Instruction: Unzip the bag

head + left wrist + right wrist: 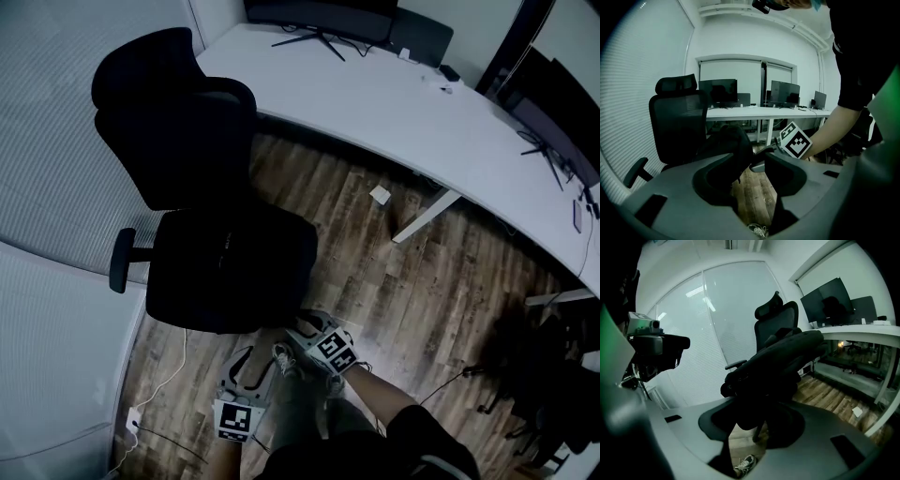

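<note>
- The left gripper has its jaws spread wide with nothing between them but bare wooden floor. It sits low in the head view, clear of the seat's front edge.
- The bag, black and slumped, lies on the seat of the office chair. It covers the seat out to its front edge. Its long axis seems to run across the seat from side to side, though the dark fabric hides its outline, and no zip shows.
- From both grippers the bag lies straight ahead and slightly above, so I judge the coming move to be a forward reach.
- The right gripper also has its jaws wide apart and grips nothing. The bag's bulk looms just beyond them and a thin dark tab hangs down in the gap. Whether the pads touch the fabric I cannot tell.
- In the head view the right gripper is at the seat's front right corner, nearer the bag than the left.
</note>
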The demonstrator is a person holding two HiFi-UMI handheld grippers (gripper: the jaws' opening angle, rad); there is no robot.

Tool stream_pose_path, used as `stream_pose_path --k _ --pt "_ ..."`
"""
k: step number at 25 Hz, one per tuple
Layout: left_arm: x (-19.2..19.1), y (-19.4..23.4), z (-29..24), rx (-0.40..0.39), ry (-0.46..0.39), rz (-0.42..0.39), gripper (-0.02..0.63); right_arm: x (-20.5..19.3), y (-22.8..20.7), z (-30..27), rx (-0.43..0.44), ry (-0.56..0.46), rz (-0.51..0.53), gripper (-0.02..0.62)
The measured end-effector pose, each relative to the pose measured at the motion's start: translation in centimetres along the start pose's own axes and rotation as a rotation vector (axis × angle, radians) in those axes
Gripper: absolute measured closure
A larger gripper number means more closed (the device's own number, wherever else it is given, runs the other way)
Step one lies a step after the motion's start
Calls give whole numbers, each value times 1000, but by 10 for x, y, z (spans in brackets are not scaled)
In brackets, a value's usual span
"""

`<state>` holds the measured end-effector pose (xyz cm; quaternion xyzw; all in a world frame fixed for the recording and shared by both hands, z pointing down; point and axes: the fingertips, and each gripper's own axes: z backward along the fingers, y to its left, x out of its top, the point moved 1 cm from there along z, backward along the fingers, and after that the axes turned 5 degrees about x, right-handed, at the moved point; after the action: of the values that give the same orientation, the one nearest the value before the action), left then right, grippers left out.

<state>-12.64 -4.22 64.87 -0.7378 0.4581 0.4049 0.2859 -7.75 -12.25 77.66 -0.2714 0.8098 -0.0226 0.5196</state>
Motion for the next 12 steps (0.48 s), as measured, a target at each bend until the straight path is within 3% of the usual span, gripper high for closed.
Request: stream_pose_path --k 3,5,12 --pt "-2 1 -9 -13 8 -1 408 -1 -2 0 20 1 10 446" --pt "-3 3 -15 -17 13 -4 408 0 -1 1 36 -4 8 525" --pt "-6 7 -40 -41 24 -19 408 2 4 17 99 -17 -70 534"
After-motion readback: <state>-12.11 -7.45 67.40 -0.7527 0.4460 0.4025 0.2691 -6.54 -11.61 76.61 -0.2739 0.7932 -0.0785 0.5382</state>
